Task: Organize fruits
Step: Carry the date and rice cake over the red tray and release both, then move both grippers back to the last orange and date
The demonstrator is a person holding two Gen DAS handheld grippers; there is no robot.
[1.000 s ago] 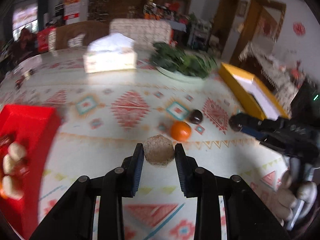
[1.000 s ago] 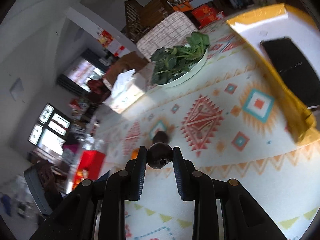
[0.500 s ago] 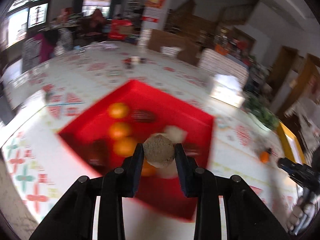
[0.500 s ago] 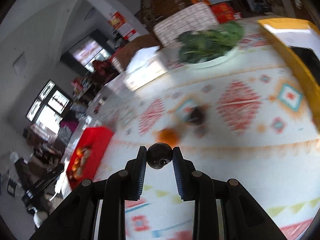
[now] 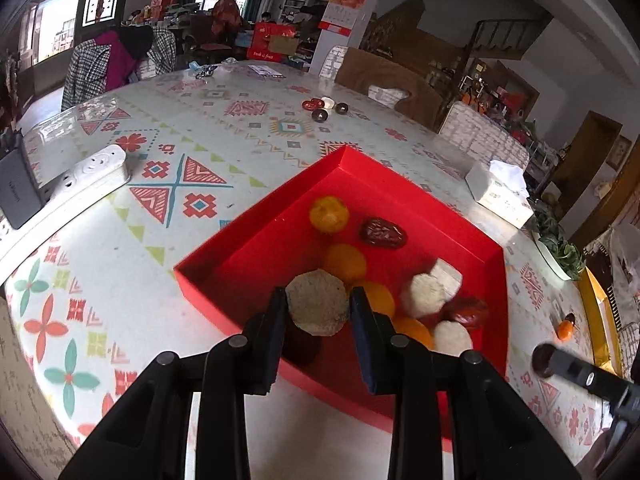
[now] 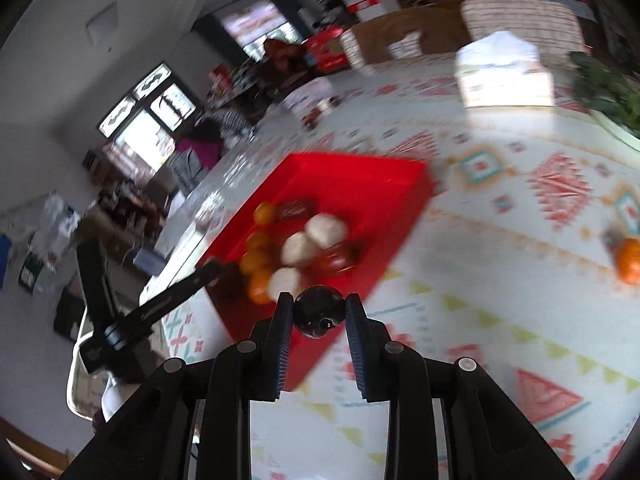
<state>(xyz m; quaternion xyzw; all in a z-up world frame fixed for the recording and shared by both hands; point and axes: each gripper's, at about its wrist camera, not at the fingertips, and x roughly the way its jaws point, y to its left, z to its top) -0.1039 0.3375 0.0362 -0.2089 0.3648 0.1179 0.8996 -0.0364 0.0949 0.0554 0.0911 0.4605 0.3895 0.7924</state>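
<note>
The right gripper (image 6: 319,314) clamps a dark glossy round fruit (image 6: 319,311) between its pads, just short of the near corner of the red box (image 6: 384,196) on the patterned bench (image 6: 480,320). Inside the box lie oranges (image 6: 256,260), pale round fruits (image 6: 326,230) and dark red ones. The left gripper (image 6: 208,272) reaches over the box's left edge. A lone orange (image 6: 630,266) sits well to the right of the box; a tissue box (image 6: 504,76) stands beyond it.

White power strip (image 5: 80,178) near table edge; tissue box (image 5: 502,192) and greens plate (image 5: 558,248) far side.
</note>
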